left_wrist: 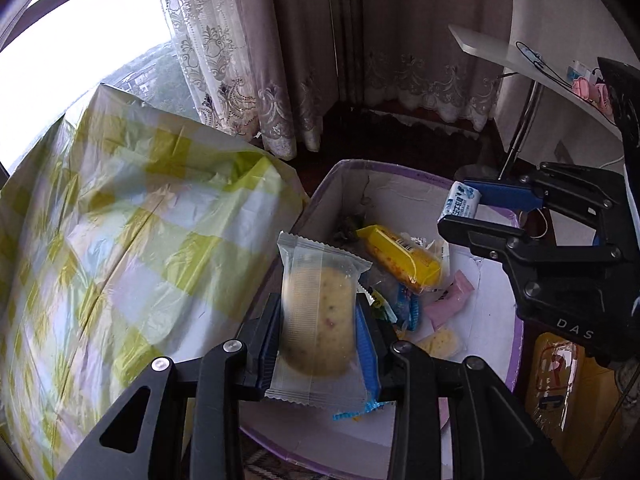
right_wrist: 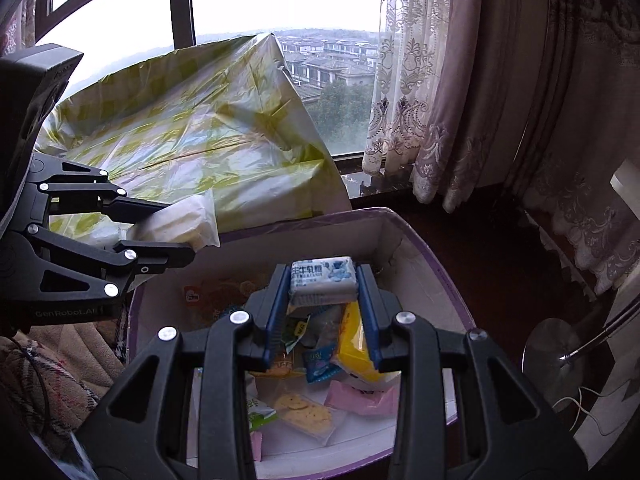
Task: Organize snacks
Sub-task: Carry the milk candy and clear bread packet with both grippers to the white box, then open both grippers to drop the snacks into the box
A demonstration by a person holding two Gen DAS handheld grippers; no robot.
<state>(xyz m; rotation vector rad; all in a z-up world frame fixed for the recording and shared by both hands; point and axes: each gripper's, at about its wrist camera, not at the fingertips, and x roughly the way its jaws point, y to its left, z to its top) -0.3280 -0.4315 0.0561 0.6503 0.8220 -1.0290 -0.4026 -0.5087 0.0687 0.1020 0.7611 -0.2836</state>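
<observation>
My left gripper [left_wrist: 318, 320] is shut on a clear-wrapped yellow cake [left_wrist: 318, 312], held over the left rim of the white box with the purple edge [left_wrist: 516, 344]. The same cake [right_wrist: 180, 224] shows at the left of the right wrist view, between the left gripper's fingers [right_wrist: 160, 258]. My right gripper [right_wrist: 323, 296] is shut on a small white and blue candy pack [right_wrist: 323, 278] above the box [right_wrist: 424, 248]. That gripper [left_wrist: 472, 210] and its pack [left_wrist: 460, 200] hang over the box's far right side. Inside lie a yellow packet [left_wrist: 404, 258], a pink packet [left_wrist: 448, 300] and several other snacks.
A table under a yellow-green checked plastic cloth [left_wrist: 120, 220] stands to the left of the box. Lace curtains [left_wrist: 248, 60] and a window lie behind. A white shelf on a metal leg [left_wrist: 520, 60] is at the right, and a plaid blanket [right_wrist: 48, 376] at the near left.
</observation>
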